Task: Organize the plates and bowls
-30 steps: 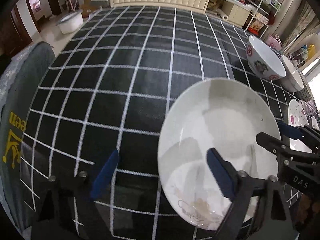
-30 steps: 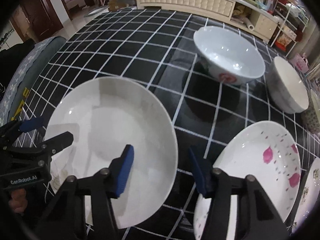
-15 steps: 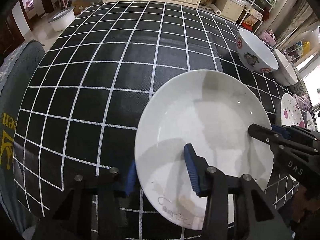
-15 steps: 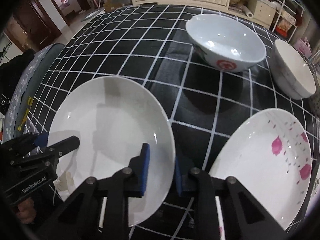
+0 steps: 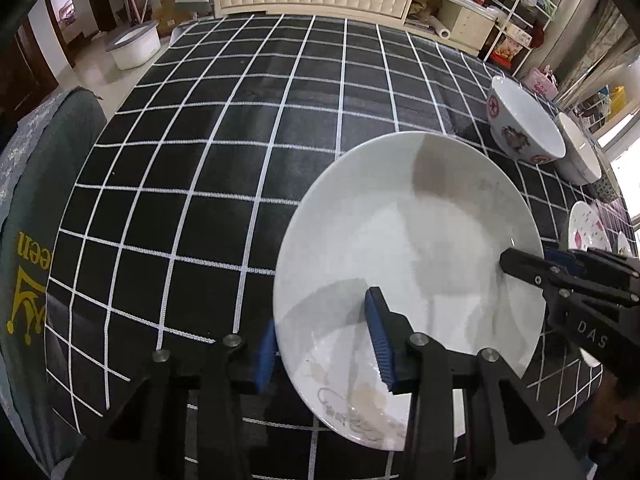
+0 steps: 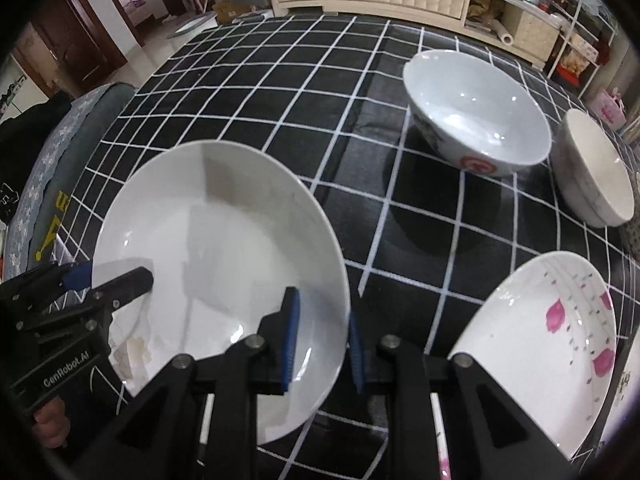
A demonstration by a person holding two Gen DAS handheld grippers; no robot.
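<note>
Showing at the far left a grey cushion (image 5: 36,200) with yellow print, lying against the edge of the black checked tablecloth (image 5: 240,140). Closing the jaws of the left gripper (image 5: 322,340) on the near left rim of the white plate (image 5: 408,240), with one blue pad tucked under the outside of the rim and the other lying on the inner face, so gripping the rim between them. Keeping the white plate at the near side of the cloth, between the two grippers; not being able to tell whether resting on the cloth or being held just clear of it. Pinching the plate's right rim with the right gripper (image 6: 322,340), its jaws standing only a little apart, one pad inside the dish and one outside, both pressing on the rim. Showing farther back and to the right a white bowl with a red mark (image 6: 476,120), upright on the cloth, and just beside it a plain white bowl (image 6: 596,176). Showing at the near right a pink-flowered plate (image 6: 540,320), lying apart from the white plate.
</note>
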